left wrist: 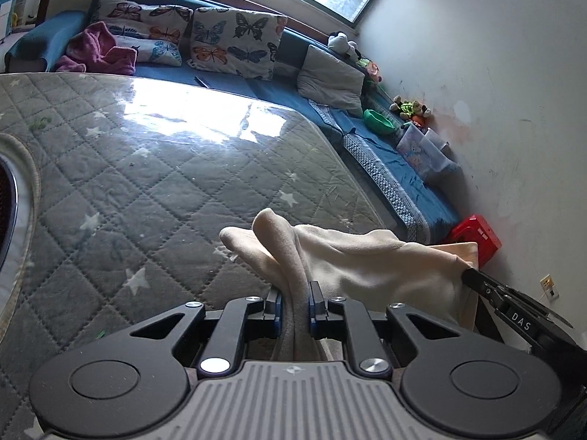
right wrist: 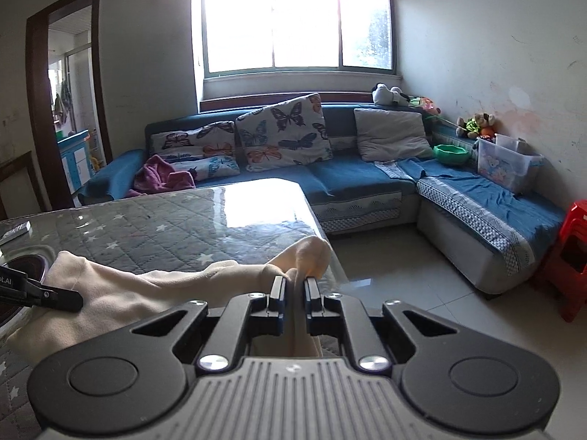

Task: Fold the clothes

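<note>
At the far left a doorway [right wrist: 68, 95] opens onto a blue cabinet [right wrist: 75, 157], and a dark round thing [left wrist: 7, 198] is cut off at the table's left edge, too little of it showing to name. The table [left wrist: 146, 168], under a quilted star cover with glare on its far part, carries the cream cloth [left wrist: 352, 256], stretched between both grippers over the near right corner. The left gripper [left wrist: 295, 300] is clamped on a bunched fold of cloth; the right gripper [right wrist: 294, 293] likewise pinches the cloth's other end. Behind stands a blue sofa [right wrist: 348, 176] with butterfly cushions [right wrist: 282, 132], a purple garment [right wrist: 161, 176], a grey cushion [right wrist: 392, 134], a green bowl [right wrist: 451, 154], plush toys [right wrist: 477, 124] and a clear box [right wrist: 508, 165]. A red stool [right wrist: 567, 256] is cut off at right. "DAS" reads on the right gripper's side in the left view; other lettering is partly cropped.
</note>
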Tool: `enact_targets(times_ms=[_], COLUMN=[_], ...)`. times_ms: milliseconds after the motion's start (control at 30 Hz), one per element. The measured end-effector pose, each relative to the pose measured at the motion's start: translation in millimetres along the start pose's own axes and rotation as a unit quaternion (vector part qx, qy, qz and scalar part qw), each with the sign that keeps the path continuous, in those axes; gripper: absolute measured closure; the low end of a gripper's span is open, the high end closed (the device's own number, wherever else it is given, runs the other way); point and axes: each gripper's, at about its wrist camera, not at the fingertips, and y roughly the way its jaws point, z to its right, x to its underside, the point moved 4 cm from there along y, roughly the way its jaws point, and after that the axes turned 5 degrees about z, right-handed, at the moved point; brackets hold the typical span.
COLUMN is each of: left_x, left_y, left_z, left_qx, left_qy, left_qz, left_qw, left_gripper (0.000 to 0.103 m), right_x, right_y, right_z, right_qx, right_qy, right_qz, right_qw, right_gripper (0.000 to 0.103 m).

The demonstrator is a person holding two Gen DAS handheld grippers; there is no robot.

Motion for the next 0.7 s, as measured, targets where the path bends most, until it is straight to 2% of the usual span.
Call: enact_targets(times_ms=[700], left_x=[9], left_y=[14], left_z=[-4], left_qx=[-0.013], left_qy=[0.008], left_qz=[-0.024], left_qw=[0.9996], left_gripper=[0.089], right_x=[17], right_y=[18], right_z=[11], right_qx=[0.01], right_qy=[0.008], right_qz=[-0.023], right_qw=[1.0], right_gripper=[0.094])
